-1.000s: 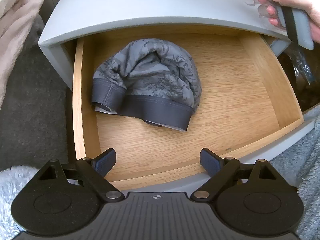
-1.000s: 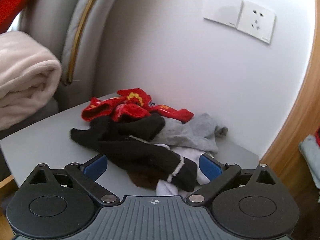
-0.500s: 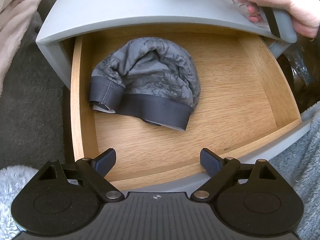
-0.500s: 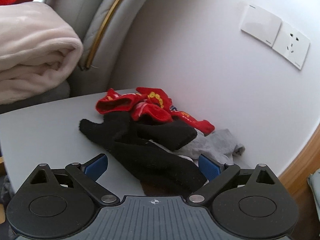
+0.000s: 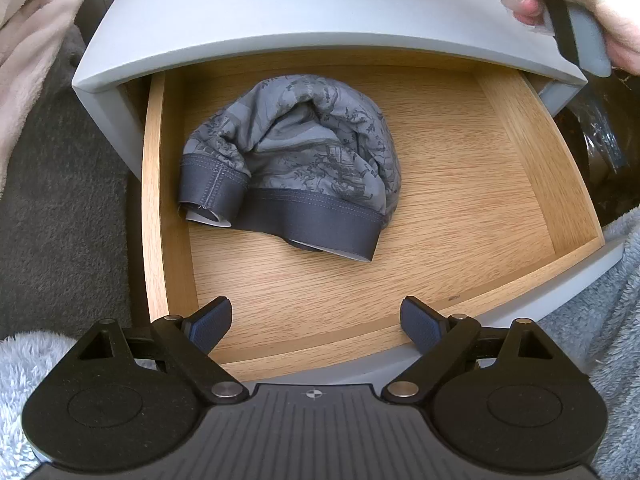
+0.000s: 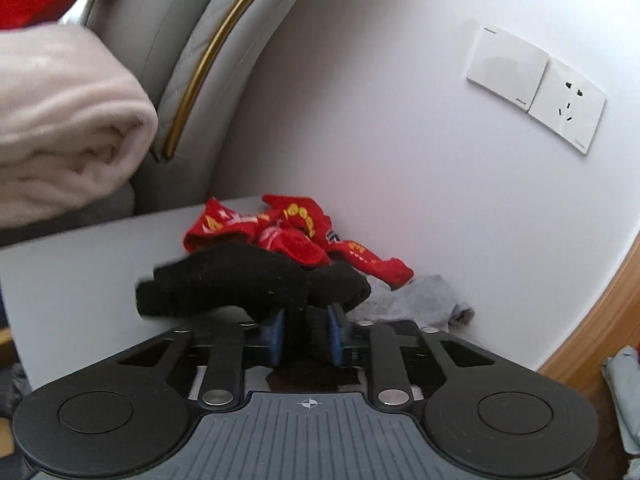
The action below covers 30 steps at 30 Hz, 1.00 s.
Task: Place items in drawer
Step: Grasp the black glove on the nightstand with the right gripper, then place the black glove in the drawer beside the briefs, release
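The open wooden drawer (image 5: 460, 184) of a grey nightstand (image 5: 280, 16) holds grey patterned underwear (image 5: 296, 164) left of its middle. My left gripper (image 5: 316, 324) hangs open over the drawer's front edge, nothing between its fingers. On the nightstand top (image 6: 80, 280) lies a pile: a black sock (image 6: 232, 284), red socks (image 6: 280, 228) and a grey sock (image 6: 416, 300). My right gripper (image 6: 306, 334) is closing its jaws on the black sock, whose cloth is bunched between the blue pads. A person's hand (image 5: 580, 4) holds that gripper at the nightstand's right corner.
A folded pale pink blanket (image 6: 60, 128) and a padded headboard with a gold strip (image 6: 216, 52) stand left of the nightstand. A wall switch and socket (image 6: 536, 84) are on the white wall behind. Fluffy grey fabric (image 5: 600, 320) lies by the drawer front.
My right gripper's jaws went from wide apart to nearly together, pinching the black sock, and the view rolled a little. The left gripper and the drawer look the same.
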Motion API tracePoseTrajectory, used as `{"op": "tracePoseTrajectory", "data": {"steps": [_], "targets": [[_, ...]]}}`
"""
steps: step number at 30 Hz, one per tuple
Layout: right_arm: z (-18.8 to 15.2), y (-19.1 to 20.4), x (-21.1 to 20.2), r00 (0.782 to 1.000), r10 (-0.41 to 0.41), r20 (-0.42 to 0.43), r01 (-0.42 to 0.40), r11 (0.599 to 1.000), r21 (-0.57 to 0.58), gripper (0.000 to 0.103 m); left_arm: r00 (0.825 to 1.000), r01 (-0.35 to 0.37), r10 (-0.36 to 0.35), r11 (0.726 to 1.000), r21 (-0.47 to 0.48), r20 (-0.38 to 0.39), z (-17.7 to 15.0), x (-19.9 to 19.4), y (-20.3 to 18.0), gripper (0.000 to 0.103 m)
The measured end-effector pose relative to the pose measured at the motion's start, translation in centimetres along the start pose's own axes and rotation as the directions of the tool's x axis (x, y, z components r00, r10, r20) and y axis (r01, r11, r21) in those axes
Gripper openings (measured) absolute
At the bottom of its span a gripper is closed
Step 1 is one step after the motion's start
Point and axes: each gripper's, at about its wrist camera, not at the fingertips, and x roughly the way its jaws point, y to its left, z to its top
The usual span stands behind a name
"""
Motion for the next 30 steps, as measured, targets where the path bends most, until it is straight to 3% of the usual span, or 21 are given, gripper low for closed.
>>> {"op": "tracePoseTrajectory", "data": {"steps": [7, 9, 11, 14, 15, 18, 20, 24, 27, 28, 30], "targets": [[1.5, -1.9, -3.6, 0.989, 0.075, 0.124, -0.089, 0.990, 0.111, 0.015, 1.000, 0.001, -0.001, 1.000, -0.003, 0.000, 0.0, 0.0, 0.0, 0.093], [2.1, -2.5, -5.0, 0.980, 0.114, 0.166, -0.139, 0.979, 0.148, 0.015, 1.000, 0.002, -0.002, 1.000, -0.002, -0.001, 0.0, 0.1, 0.0, 0.093], [2.5, -3.1, -6.2, 0.963, 0.202, 0.178, -0.236, 0.951, 0.199, 0.015, 1.000, 0.001, -0.001, 1.000, -0.002, -0.001, 0.0, 0.1, 0.0, 0.093], [2.2, -3.1, -7.0, 0.895, 0.413, 0.171, -0.446, 0.844, 0.298, 0.015, 1.000, -0.001, 0.001, 1.000, 0.005, 0.000, 0.0, 0.1, -0.2, 0.093], [1.9, -2.6, -6.6, 0.859, 0.491, 0.143, -0.508, 0.791, 0.340, 0.015, 1.000, -0.001, 0.001, 1.000, 0.008, 0.000, 0.0, 0.1, -0.2, 0.093], [0.5, 0.1, -5.4, 0.781, 0.624, 0.021, -0.575, 0.706, 0.413, 0.015, 1.000, -0.006, 0.006, 1.000, 0.012, 0.003, 0.0, 0.2, -0.5, 0.093], [-0.8, 2.1, -4.5, 0.729, 0.680, -0.076, -0.586, 0.677, 0.445, 0.015, 1.000, -0.008, 0.008, 1.000, 0.010, 0.003, 0.0, 0.1, -0.5, 0.093], [-3.2, 4.2, -3.3, 0.662, 0.718, -0.217, -0.557, 0.664, 0.499, 0.014, 1.000, -0.011, 0.011, 1.000, 0.009, 0.004, -0.1, 0.0, -0.5, 0.093], [-4.2, 4.5, -2.9, 0.640, 0.725, -0.255, -0.537, 0.659, 0.527, 0.014, 1.000, -0.012, 0.012, 1.000, 0.012, 0.005, -0.1, -0.1, -0.5, 0.093], [-4.4, 4.4, -2.7, 0.624, 0.737, -0.260, -0.536, 0.645, 0.544, 0.014, 1.000, -0.012, 0.012, 1.000, 0.013, 0.005, -0.1, -0.1, -0.5, 0.093], [-5.5, 4.4, -1.9, 0.570, 0.771, -0.286, -0.519, 0.607, 0.602, 0.014, 1.000, -0.011, 0.011, 1.000, 0.014, 0.003, -0.1, 0.0, -0.5, 0.093]]}}
